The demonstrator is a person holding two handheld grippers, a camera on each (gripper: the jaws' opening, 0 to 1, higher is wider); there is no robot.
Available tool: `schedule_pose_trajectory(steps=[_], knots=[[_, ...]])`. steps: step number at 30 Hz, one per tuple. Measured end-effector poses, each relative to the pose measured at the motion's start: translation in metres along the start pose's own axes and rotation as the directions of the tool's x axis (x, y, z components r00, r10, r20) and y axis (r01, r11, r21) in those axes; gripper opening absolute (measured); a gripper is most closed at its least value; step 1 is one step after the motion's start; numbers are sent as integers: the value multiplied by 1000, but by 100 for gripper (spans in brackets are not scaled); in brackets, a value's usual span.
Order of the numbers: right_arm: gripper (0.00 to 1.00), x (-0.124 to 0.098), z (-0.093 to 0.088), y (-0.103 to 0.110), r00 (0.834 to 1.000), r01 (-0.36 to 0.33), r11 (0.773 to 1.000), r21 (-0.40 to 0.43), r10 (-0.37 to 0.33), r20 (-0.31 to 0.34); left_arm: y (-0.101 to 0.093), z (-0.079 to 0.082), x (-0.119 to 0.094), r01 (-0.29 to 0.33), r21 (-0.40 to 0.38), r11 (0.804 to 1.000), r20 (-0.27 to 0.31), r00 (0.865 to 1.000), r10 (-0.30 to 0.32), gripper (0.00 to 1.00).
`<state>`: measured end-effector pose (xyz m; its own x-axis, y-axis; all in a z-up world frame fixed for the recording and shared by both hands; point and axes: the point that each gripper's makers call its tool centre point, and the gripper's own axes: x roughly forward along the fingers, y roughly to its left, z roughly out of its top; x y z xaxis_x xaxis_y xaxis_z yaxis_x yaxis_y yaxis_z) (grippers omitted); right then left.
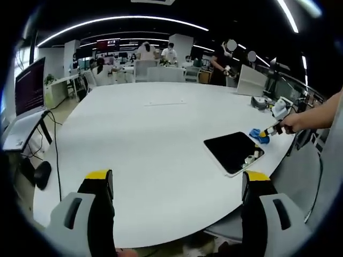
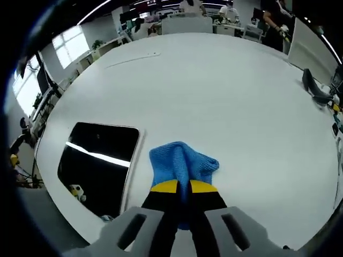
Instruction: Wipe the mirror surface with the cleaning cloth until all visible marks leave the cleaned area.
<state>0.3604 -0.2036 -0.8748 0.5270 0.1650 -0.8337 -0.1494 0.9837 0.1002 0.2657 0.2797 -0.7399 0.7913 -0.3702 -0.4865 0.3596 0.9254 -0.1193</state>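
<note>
One soft, light blue cleaning cloth [image 2: 182,163] is clamped between the nearly closed jaws of the right gripper [image 2: 184,187], bunched on the white worktop [image 2: 214,85] just beside the flat mirror [image 2: 99,160]. The cloth is judged limp and easily dragged; the mirror rigid, fragile. The left gripper [image 1: 174,184] is held with jaws wide apart, gripping nothing.

White table [image 2: 225,96] carries mirror [image 2: 96,160], blue cloth [image 2: 179,160], perhaps a cable [image 2: 316,88].
</note>
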Motion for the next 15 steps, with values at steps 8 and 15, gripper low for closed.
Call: schedule_pose_trajectory(steps=[8, 15], knots=[[1, -2, 1, 2, 1000, -6, 999, 43, 7, -30, -2, -3, 0, 1, 2, 1000, -3, 1000, -1, 99], [1, -7, 16, 17, 997, -27, 993, 119, 35, -65, -6, -6, 1, 5, -3, 1000, -2, 1000, -5, 99]])
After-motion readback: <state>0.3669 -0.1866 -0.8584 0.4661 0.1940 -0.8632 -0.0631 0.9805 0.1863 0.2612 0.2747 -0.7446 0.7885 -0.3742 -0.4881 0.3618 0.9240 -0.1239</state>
